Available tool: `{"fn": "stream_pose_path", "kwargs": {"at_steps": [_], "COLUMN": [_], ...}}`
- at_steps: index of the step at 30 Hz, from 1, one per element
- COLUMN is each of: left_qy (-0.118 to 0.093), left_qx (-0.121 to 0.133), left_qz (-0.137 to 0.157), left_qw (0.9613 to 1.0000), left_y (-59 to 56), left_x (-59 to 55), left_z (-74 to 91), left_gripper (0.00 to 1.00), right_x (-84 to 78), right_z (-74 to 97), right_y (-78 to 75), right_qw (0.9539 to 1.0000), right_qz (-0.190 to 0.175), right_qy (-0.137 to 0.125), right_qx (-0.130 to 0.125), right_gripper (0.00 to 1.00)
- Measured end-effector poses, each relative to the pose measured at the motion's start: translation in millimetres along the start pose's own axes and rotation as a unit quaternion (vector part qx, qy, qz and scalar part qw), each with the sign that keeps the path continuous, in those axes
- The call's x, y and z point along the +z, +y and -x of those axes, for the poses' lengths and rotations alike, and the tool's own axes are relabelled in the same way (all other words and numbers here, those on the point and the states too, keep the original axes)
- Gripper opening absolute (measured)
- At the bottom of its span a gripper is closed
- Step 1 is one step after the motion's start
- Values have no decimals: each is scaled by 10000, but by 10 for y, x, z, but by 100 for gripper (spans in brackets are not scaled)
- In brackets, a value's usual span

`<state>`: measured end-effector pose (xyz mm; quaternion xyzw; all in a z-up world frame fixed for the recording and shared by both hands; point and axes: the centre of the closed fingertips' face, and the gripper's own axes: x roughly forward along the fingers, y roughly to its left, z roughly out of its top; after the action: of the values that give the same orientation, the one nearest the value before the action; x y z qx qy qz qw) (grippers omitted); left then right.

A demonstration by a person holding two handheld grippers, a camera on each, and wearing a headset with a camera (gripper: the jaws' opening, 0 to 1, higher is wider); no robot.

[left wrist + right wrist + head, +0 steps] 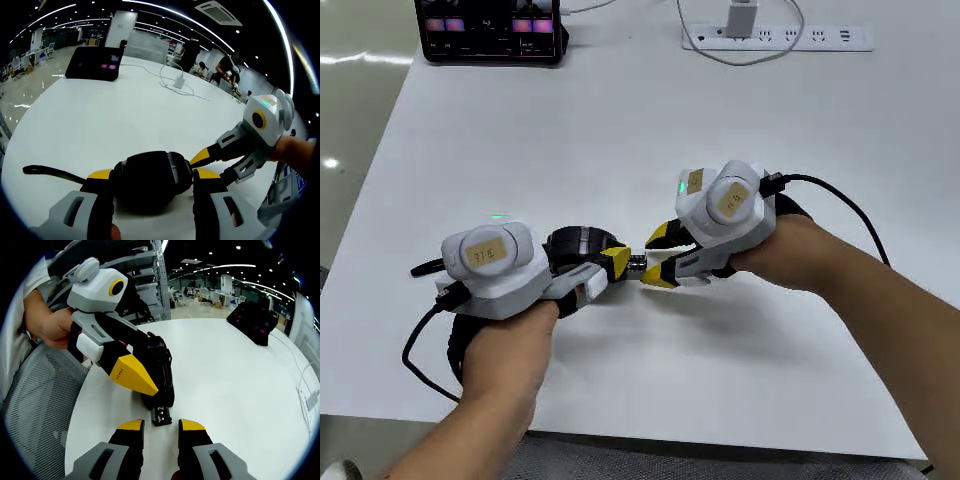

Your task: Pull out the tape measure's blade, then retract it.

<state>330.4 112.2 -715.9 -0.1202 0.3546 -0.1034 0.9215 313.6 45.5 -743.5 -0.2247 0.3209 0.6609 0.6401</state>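
A black tape measure [582, 245] rests on the white table [620, 130], and my left gripper [595, 257] is shut on its case. In the left gripper view the case [152, 180] fills the gap between the yellow-tipped fingers, and its black strap [50, 172] trails to the left. The blade's metal hook [637, 264] pokes out of the case toward my right gripper [658, 261]. In the right gripper view the hook [161, 416] lies just in front of my right gripper [161, 426]. Its jaws stand narrowly open on either side, apart from the hook.
A black tablet [490, 30] stands at the back left. A white power strip [775, 38] with a charger and cable lies at the back right. The table's front edge runs close behind both hands, and a mesh chair [45, 405] sits below it.
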Motion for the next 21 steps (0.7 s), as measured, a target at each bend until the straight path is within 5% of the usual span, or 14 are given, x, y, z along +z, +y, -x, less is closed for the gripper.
{"fn": "stream_pose_path", "kwargs": {"at_steps": [7, 13, 21], "left_qy": [-40, -47, 0], "left_qx": [-13, -119, -165], "left_qz": [-22, -343, -537], "left_qw": [10000, 9993, 9984], "left_y": [10, 3, 19], "left_x": [13, 16, 7], "left_z": [18, 53, 107], "left_gripper": [61, 67, 73], "right_x": [-6, -42, -94], "right_z": [47, 139, 228], "right_y": [5, 33, 32], "right_qw": [9999, 9996, 9990], "right_qz": [-55, -161, -264], "right_qy": [-91, -149, -132], "right_qx": [-78, -172, -348], "right_gripper": [25, 28, 40]}}
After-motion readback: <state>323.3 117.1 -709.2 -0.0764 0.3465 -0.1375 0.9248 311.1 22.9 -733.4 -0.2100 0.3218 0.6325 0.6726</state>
